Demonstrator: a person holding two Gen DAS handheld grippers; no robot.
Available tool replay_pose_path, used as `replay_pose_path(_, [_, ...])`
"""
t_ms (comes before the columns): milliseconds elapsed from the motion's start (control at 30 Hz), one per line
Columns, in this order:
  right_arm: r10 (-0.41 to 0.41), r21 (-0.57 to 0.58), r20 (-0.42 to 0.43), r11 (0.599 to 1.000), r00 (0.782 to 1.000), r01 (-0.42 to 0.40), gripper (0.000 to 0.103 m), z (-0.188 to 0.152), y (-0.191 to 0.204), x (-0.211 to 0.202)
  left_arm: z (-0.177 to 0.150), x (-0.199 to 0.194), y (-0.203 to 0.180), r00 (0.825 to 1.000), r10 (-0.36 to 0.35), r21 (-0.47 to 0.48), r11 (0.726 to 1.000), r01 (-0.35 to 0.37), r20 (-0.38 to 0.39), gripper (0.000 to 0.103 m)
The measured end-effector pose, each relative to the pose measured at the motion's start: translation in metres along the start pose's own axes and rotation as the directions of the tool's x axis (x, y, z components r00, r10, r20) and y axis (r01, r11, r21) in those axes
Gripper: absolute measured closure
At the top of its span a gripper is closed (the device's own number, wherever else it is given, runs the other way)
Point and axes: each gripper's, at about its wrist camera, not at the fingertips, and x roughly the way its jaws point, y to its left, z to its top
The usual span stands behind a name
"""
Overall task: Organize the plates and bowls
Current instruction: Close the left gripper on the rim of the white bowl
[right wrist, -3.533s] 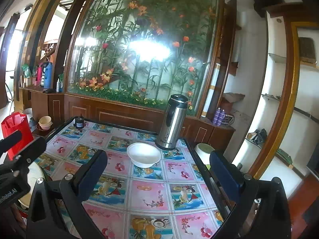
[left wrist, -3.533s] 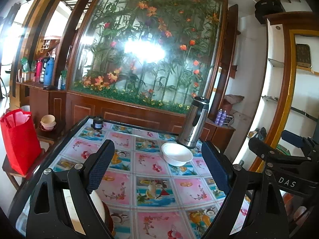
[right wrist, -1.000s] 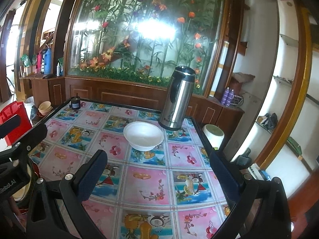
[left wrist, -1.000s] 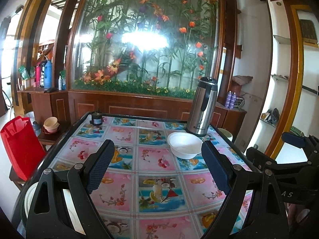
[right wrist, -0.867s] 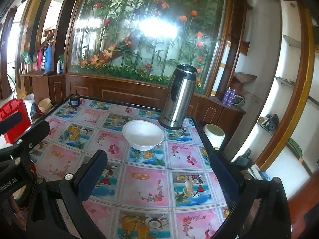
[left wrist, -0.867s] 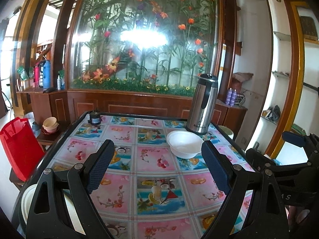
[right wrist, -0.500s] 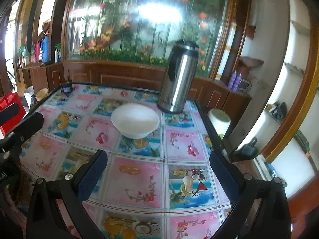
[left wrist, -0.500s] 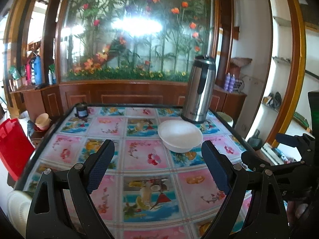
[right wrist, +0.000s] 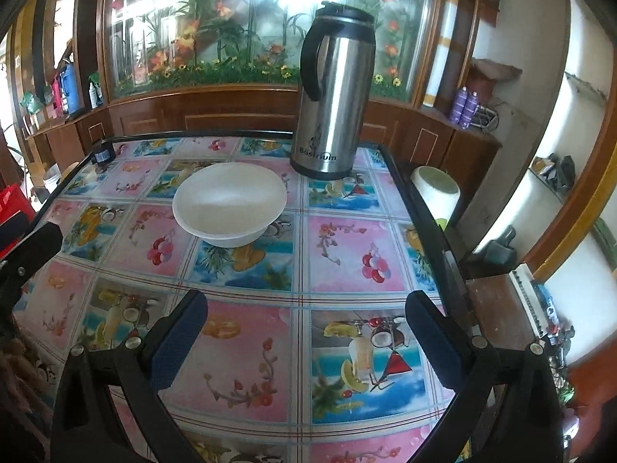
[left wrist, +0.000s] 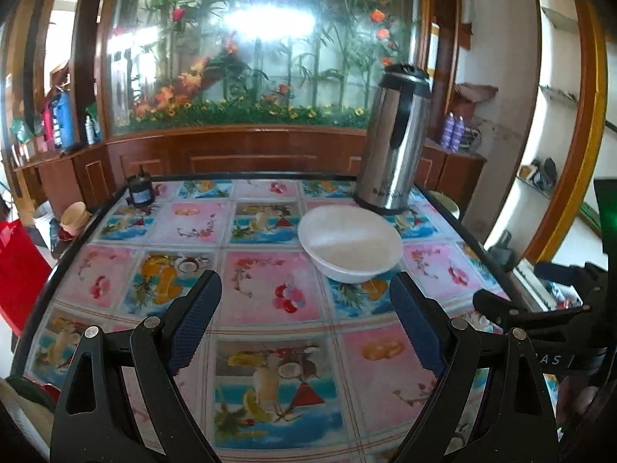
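A white bowl (left wrist: 350,245) stands upright and empty on the flower-patterned table (left wrist: 266,297), towards its far right. It also shows in the right wrist view (right wrist: 230,203). My left gripper (left wrist: 304,312) is open and empty over the table, short of the bowl. My right gripper (right wrist: 306,332) is open and empty, nearer than the bowl and to its right. A white plate edge (left wrist: 21,409) shows at the bottom left of the left wrist view, partly hidden.
A steel thermos jug (right wrist: 333,92) stands just behind the bowl. A small dark jar (left wrist: 140,189) sits at the far left corner. A red bag (left wrist: 17,266) hangs left of the table. A white-green bucket (right wrist: 435,191) stands beyond the right edge.
Both grippers have moved forward and lower over the table towards the bowl, which now looks larger. Both stay open.
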Motion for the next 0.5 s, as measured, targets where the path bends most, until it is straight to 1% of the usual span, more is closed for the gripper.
replay_pose_path(67, [0.001, 0.002, 0.003, 1.000, 1.000, -0.001, 0.000, 0.001, 0.000, 0.001, 0.000, 0.002, 0.000, 1.000, -0.005, -0.012, 1.000, 0.005, -0.006, 0.014])
replay_pose_path(133, [0.008, 0.003, 0.002, 1.000, 1.000, -0.008, 0.000, 0.002, 0.000, 0.002, 0.001, 0.001, 0.001, 0.999, -0.035, -0.037, 0.999, 0.035, -0.003, 0.014])
replay_pose_path(200, [0.010, 0.002, -0.002, 1.000, 1.000, -0.010, 0.000, 0.003, 0.000, 0.002, 0.002, 0.000, -0.003, 1.000, -0.023, -0.027, 0.999, 0.023, -0.006, 0.014])
replay_pose_path(300, [0.018, 0.002, 0.002, 1.000, 1.000, -0.018, 0.000, 0.004, -0.001, 0.004, 0.005, 0.001, -0.010, 0.999, -0.034, -0.006, 0.999, 0.034, -0.007, 0.014])
replay_pose_path(367, [0.031, 0.011, 0.003, 0.999, 1.000, -0.031, 0.000, 0.006, -0.005, 0.005, 0.012, -0.002, -0.018, 0.999, -0.035, 0.009, 0.999, 0.034, 0.029, 0.014])
replay_pose_path(433, [0.031, 0.023, 0.002, 0.999, 1.000, -0.031, 0.000, 0.010, -0.011, 0.009, 0.019, -0.002, -0.021, 0.998, -0.044, 0.007, 0.999, 0.044, 0.043, 0.014])
replay_pose_path(467, [0.032, 0.027, -0.001, 0.999, 0.999, -0.032, 0.000, 0.012, -0.015, 0.012, 0.023, 0.000, -0.022, 0.998, -0.046, 0.005, 0.999, 0.046, 0.040, 0.014])
replay_pose_path(500, [0.031, 0.030, -0.006, 0.999, 0.999, -0.031, 0.000, 0.013, -0.018, 0.015, 0.027, 0.006, -0.025, 0.999, -0.034, 0.017, 0.999, 0.033, 0.025, 0.014])
